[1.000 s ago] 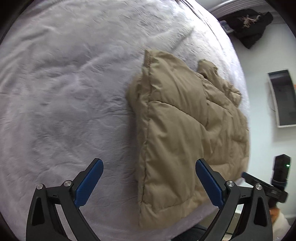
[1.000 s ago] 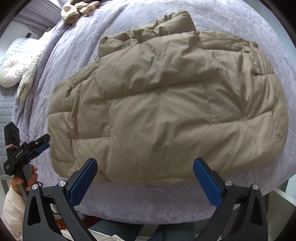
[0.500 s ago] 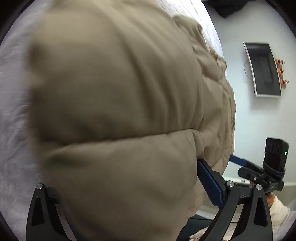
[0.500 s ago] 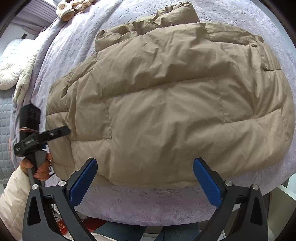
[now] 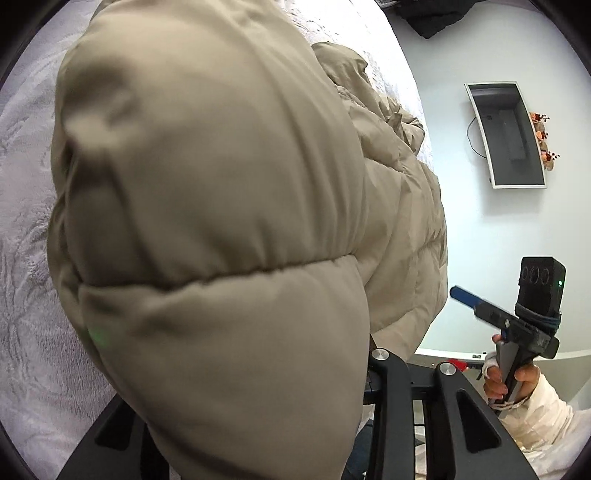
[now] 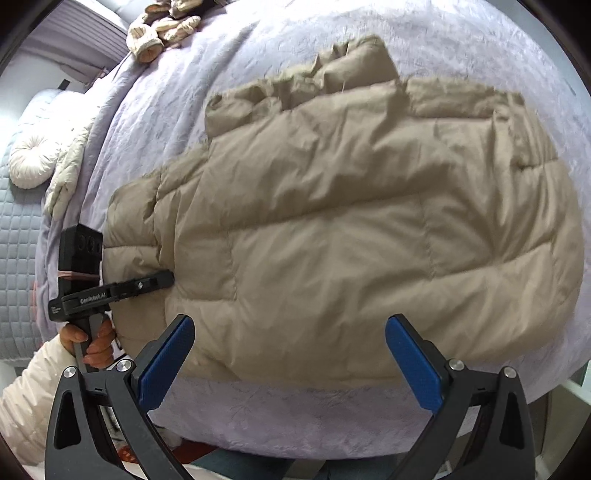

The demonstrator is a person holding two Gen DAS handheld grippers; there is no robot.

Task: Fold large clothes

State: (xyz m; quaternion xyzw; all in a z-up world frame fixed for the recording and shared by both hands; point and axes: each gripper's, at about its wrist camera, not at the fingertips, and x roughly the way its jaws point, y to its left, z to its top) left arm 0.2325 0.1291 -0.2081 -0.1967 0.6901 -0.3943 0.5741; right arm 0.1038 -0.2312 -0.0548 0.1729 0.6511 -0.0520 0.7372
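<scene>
A beige puffer jacket [image 6: 351,229] lies spread on a lavender bed cover [image 6: 280,417]. My left gripper [image 6: 162,278] is shut on the jacket's left edge; in the left wrist view the jacket [image 5: 207,229] bulges over the fingers and hides the tips. My right gripper [image 6: 288,362] is open and empty, just in front of the jacket's near hem, above the bed's near edge. It also shows in the left wrist view [image 5: 465,295], to the right of the jacket.
A cream garment [image 6: 162,26] lies at the far end of the bed. A round white cushion [image 6: 29,162] rests on a quilted grey surface [image 6: 18,236] at the left. A wall-mounted screen [image 5: 506,133] hangs on the wall beyond the bed's edge.
My left gripper moved in to the jacket's left edge and closed on it. The right gripper stayed open and shifted slightly nearer the hem.
</scene>
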